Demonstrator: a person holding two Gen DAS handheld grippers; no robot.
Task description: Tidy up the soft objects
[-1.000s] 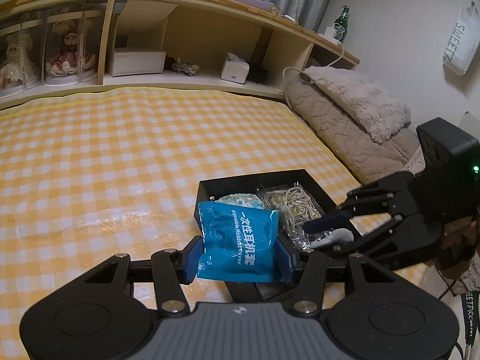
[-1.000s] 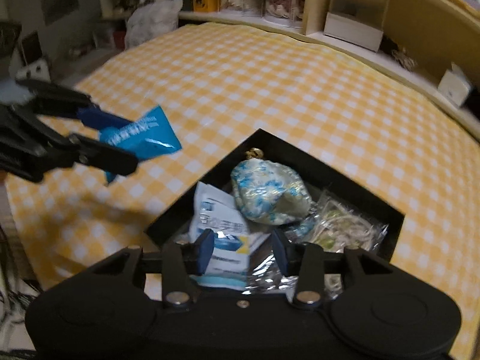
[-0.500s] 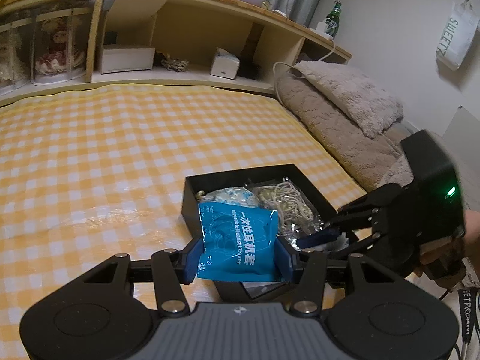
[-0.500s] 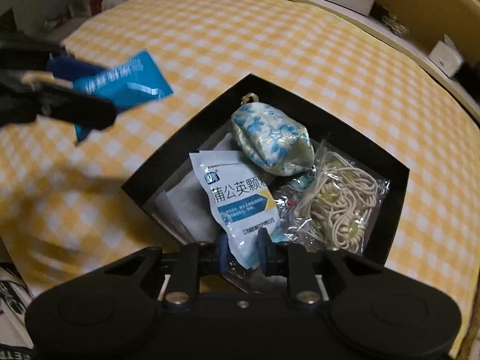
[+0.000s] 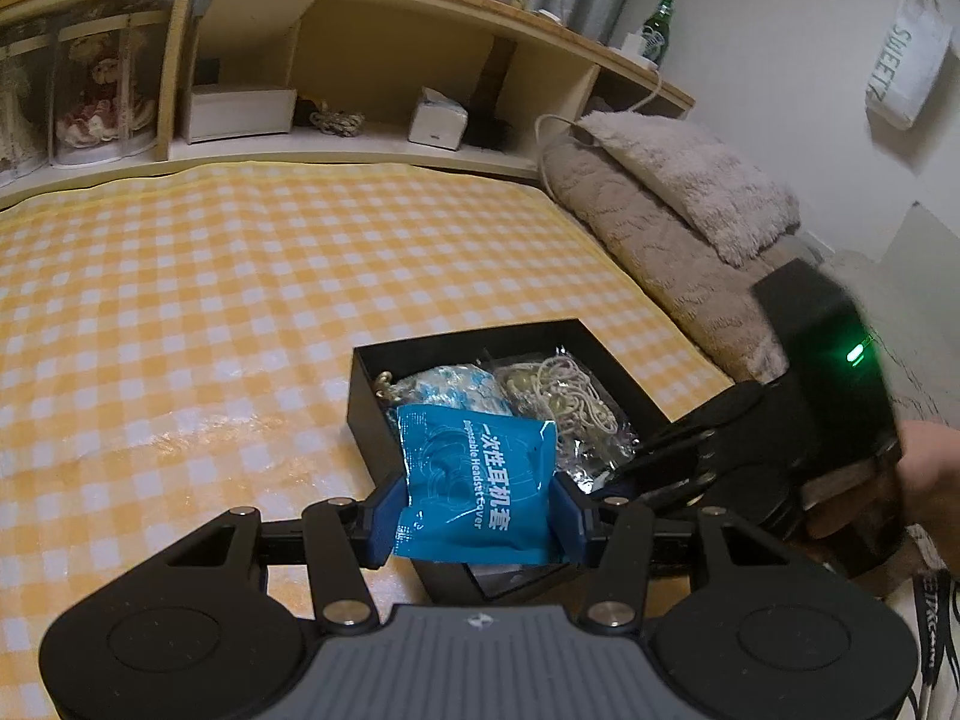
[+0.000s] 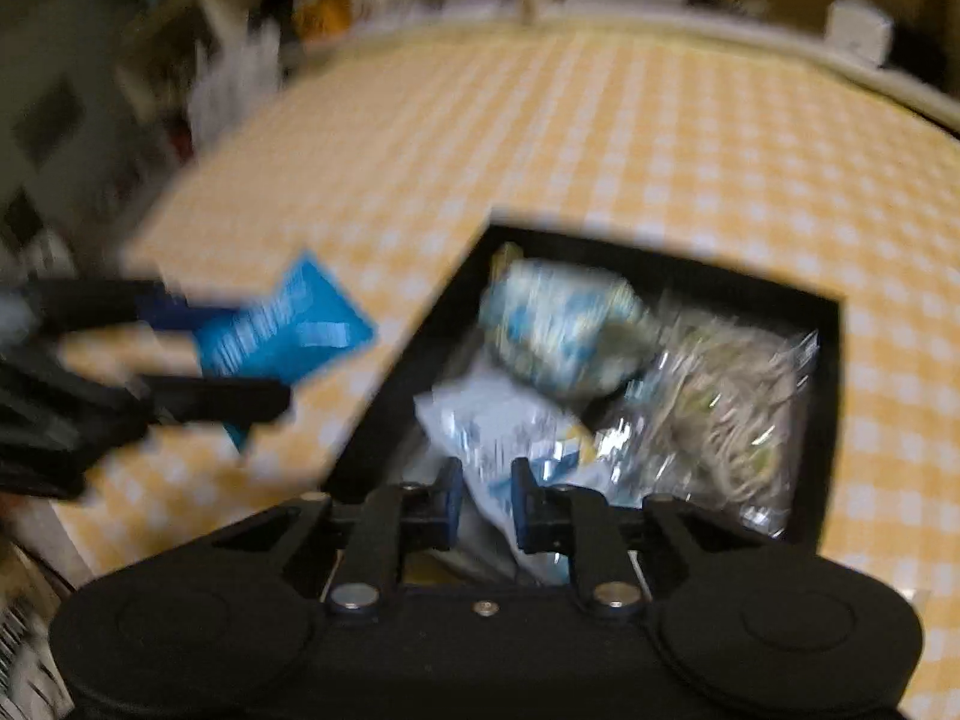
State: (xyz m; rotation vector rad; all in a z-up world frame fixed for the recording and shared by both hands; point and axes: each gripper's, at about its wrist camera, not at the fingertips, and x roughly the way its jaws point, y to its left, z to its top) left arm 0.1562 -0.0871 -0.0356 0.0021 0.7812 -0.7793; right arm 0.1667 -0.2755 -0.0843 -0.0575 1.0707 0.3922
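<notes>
Left wrist view shows the left gripper [image 5: 477, 513] clamped on a flat blue plastic sachet with white print [image 5: 477, 489], held in the air just above the near edge of a shallow black rectangular box [image 5: 360, 396] that lies on the bed with its yellow-and-white checked cover [image 5: 210, 312]. Inside the box are a soft pouch with a blue flower pattern [image 5: 450, 381] and a clear bag of pale cord [image 5: 570, 390].

In the right wrist view (it is quite blurred) the right gripper [image 6: 486, 501] is down in the box and its jaws are closing around the lower end of a white sachet with blue print [image 6: 498, 438], which lies between the blue pads. Whether the pads already press on it I cannot tell.

Risks, as I judge them: the white sachet is thin and slippery, so a grip on only its edge may slide off when it is lifted. It also lies partly under the flowered pouch and beside the crinkled clear bag, so pulling it may drag these along or tip them out. The two grippers work close together over one small box, and the blue sachet hangs near the right gripper's way, so they could knock each other.

Around: a wooden headboard shelf [image 5: 360, 144] with small boxes, a fluffy beige pillow [image 5: 690, 192] at the side, and a green bottle [image 5: 657, 30] above.
</notes>
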